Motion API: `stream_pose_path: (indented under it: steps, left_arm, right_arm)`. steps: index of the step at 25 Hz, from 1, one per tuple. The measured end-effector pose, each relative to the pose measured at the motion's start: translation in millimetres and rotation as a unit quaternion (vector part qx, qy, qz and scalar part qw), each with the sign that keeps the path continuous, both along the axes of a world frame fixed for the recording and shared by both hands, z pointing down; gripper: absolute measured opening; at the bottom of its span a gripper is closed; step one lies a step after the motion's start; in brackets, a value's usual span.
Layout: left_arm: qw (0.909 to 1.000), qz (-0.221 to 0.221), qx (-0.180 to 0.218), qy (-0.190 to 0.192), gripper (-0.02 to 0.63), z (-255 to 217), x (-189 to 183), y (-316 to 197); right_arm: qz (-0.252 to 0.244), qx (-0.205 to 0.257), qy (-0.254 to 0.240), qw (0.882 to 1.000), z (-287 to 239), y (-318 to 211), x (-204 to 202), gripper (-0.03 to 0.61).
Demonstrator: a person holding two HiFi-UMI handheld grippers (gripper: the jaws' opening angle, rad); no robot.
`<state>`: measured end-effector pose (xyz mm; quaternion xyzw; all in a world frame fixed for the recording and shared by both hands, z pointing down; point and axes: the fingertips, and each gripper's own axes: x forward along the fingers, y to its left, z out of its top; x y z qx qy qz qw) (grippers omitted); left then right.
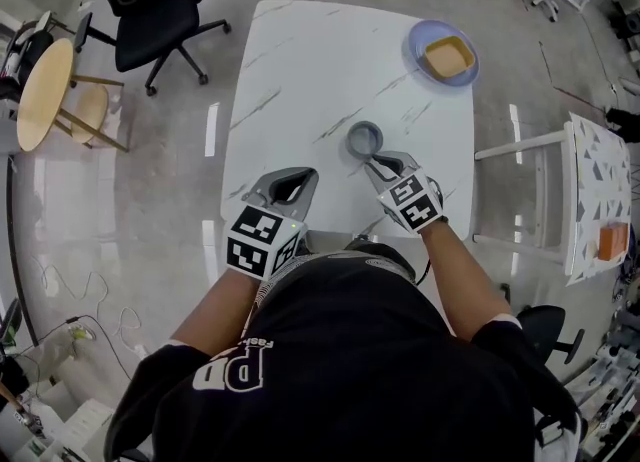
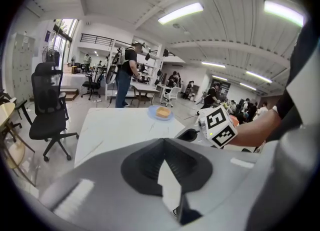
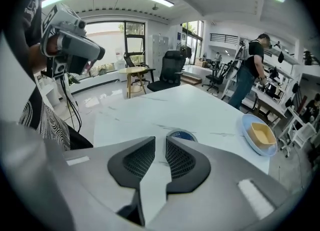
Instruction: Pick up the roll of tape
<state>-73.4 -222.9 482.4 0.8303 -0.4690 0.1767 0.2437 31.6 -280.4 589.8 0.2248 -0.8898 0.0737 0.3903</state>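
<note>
Nearest, at the desk's (image 1: 320, 60) front edge, the left hand-held gripper (image 1: 296, 172) has its jaw tips pressed together on nothing. The right hand-held gripper (image 1: 379, 158) shows a narrow empty gap between its jaws. Just beyond its tips, the roll of tape (image 1: 365, 138) lies flat on the desk. At the far corner sits a blue plate (image 1: 420, 38).

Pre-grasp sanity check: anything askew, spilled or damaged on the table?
Nothing stands out. The roll of tape lies flat on the table, just beyond the right gripper; the blue plate with its yellow dish sits level near the far corner. No spills.
</note>
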Motion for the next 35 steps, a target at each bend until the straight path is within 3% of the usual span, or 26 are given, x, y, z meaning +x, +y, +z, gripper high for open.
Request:
stream_pose_path:
  steps: [9,19,35]
  left_arm:
    - [0.9995,-0.031,-0.003,0.003,0.055,3,-16,6]
    - [0.9985,-0.053,-0.011,0.005,0.055,6,-31,10]
    - [0.9970,-0.074,-0.020,0.005,0.055,10,-46,16]
  right_arm:
    - [-0.050,-0.005,0.068,0.996,46,-12,-13,0.044]
    - [-0.074,-0.029,0.131,0.988,81,-21,-22,0.046]
    - [-0.118,-0.046,0.194,0.973,117,-22,-26,0.046]
